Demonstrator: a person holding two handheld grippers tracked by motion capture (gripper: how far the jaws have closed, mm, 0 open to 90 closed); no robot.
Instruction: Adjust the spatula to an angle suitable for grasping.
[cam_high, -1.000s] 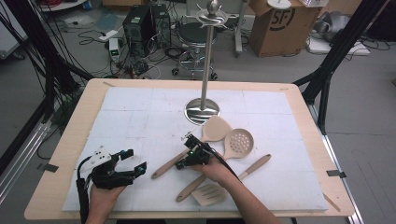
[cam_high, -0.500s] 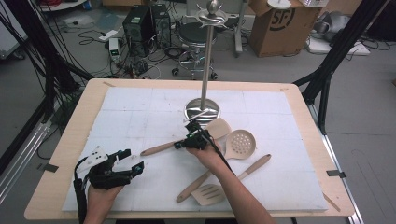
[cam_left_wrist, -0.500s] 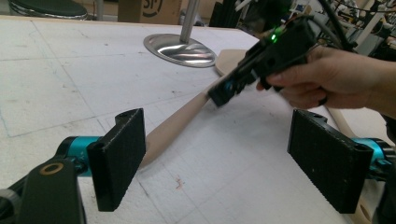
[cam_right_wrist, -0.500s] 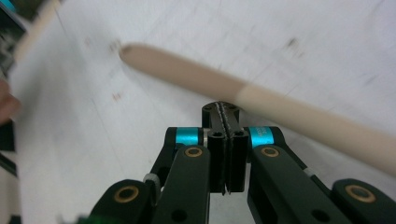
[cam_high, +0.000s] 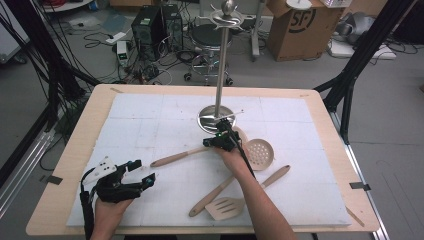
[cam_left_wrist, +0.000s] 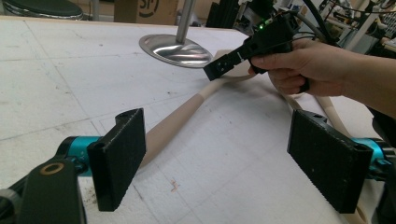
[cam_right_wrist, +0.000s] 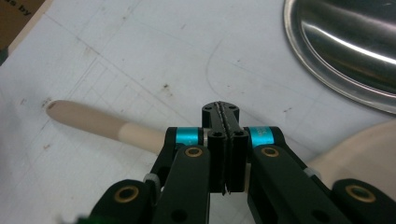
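Since earlier frame: my right gripper (cam_high: 216, 142) shifted toward stand base (cam_high: 216, 116), dragging wooden spoon (cam_high: 175, 158) along.

- My left gripper (cam_high: 141, 171): jaws wide apart, empty, resting on mat (cam_high: 150, 120).
- Spoon: on mat, handle pointing left; judged light, stiff, smooth. Best hold: neck.
- Right jaws: pressed together over neck; grip itself hidden.

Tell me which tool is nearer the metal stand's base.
Right. The right tool hangs just in front of the stand's base, over a beige spoon. The left tool sits far off near the table's front left.
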